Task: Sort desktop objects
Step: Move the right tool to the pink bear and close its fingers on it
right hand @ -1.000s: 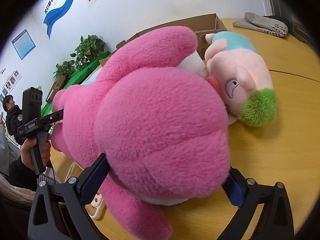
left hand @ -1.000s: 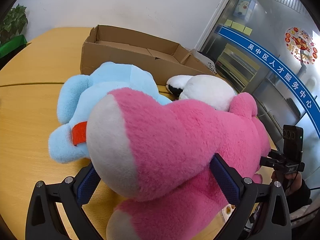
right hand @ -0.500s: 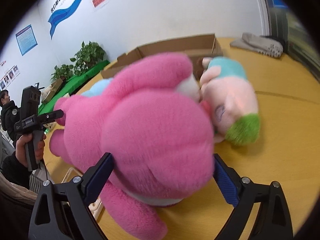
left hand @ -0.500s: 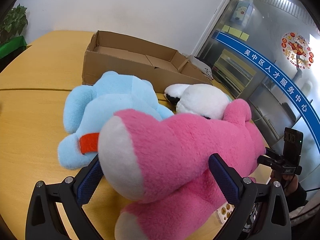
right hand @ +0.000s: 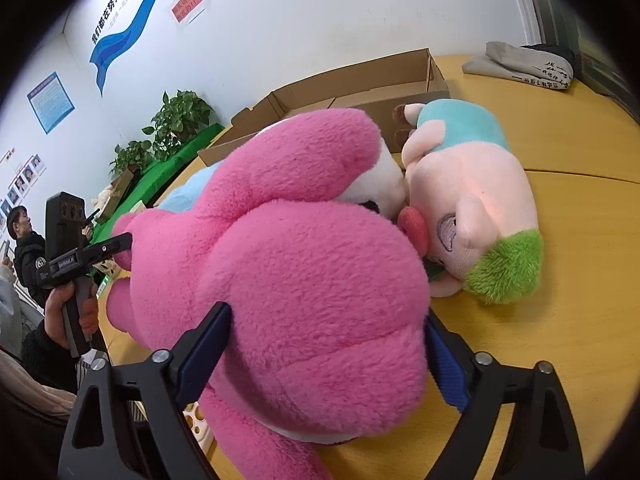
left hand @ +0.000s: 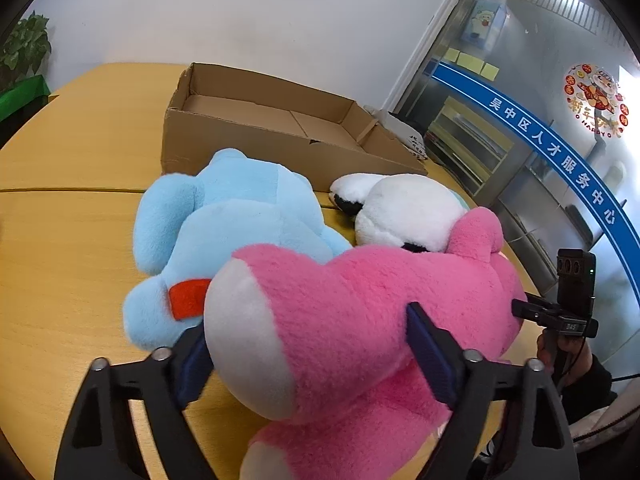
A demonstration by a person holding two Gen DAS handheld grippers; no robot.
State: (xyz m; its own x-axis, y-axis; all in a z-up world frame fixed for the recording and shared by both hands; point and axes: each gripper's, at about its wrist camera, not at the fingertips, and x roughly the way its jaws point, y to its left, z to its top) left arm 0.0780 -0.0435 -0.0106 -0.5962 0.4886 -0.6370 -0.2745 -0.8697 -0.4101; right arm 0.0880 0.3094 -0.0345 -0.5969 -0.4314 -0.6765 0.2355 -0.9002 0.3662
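A big pink plush toy [left hand: 360, 320] fills both views. My left gripper [left hand: 312, 356] is shut on one of its limbs, the one with a white end. My right gripper [right hand: 324, 352] is shut on its rounded pink bulk [right hand: 312, 280]. The toy hangs a little above the wooden table [left hand: 60, 240]. Behind it lie a light blue plush with a red collar [left hand: 224, 232], a white and black plush [left hand: 404, 212], and a peach pig plush with green hair [right hand: 476, 200]. An open cardboard box [left hand: 272, 128] stands at the back, empty as far as I see.
A folded grey cloth bag [right hand: 524, 64] lies on the table's far right. Potted plants [right hand: 180, 120] and green surfaces stand beyond the table's left side. A person [right hand: 24, 240] stands far left. The other gripper's handle and camera [left hand: 572, 300] show at right.
Both grippers have lifted the pink plush and pulled it back from the other toys. More of the box's inside shows now. The other plush toys have stayed in place.
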